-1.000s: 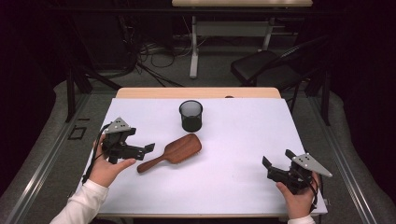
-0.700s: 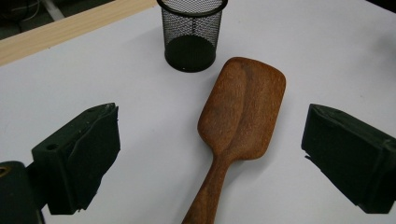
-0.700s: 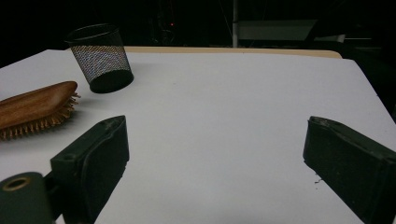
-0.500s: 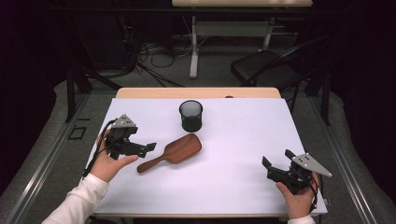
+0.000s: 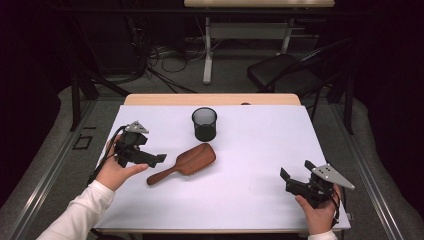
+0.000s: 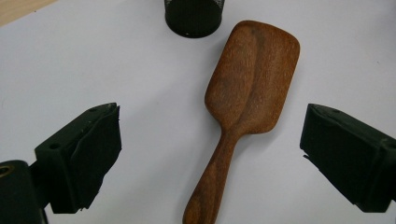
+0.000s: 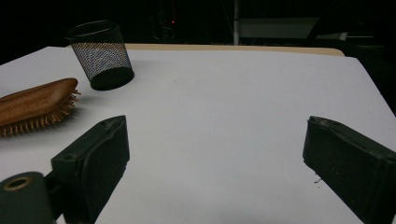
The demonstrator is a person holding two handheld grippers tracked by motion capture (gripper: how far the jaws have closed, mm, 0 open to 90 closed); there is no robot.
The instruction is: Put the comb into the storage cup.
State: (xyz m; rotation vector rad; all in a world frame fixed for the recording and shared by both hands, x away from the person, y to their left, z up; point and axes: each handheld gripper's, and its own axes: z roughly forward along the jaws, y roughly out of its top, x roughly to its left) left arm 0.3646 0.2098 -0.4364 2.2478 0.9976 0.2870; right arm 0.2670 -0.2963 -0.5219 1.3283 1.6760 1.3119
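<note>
A brown wooden hairbrush [image 5: 184, 163] lies bristles-down on the white table top [image 5: 250, 150], its handle toward the left front. My left gripper [image 5: 155, 159] hovers just left of the handle, open and empty. In the left gripper view the hairbrush [image 6: 243, 107] lies between and beyond the wide-apart jaws. A black mesh cup [image 5: 204, 123] stands upright behind the brush head. My right gripper [image 5: 296, 176] is open and empty near the front right corner. The right gripper view has the hairbrush [image 7: 35, 106] and the mesh cup [image 7: 100, 53] far off to the left.
The white sheet covers a wooden table whose back edge [image 5: 210, 99] shows bare. Behind the table stand a dark chair [image 5: 285, 75], a desk leg [image 5: 207, 50] and floor cables [image 5: 150, 55]. A metal rail [image 5: 45, 165] runs along the floor at the left.
My left gripper has drifted slightly toward the back of the table and closer to the brush handle. The right gripper, brush and cup have stayed put.
</note>
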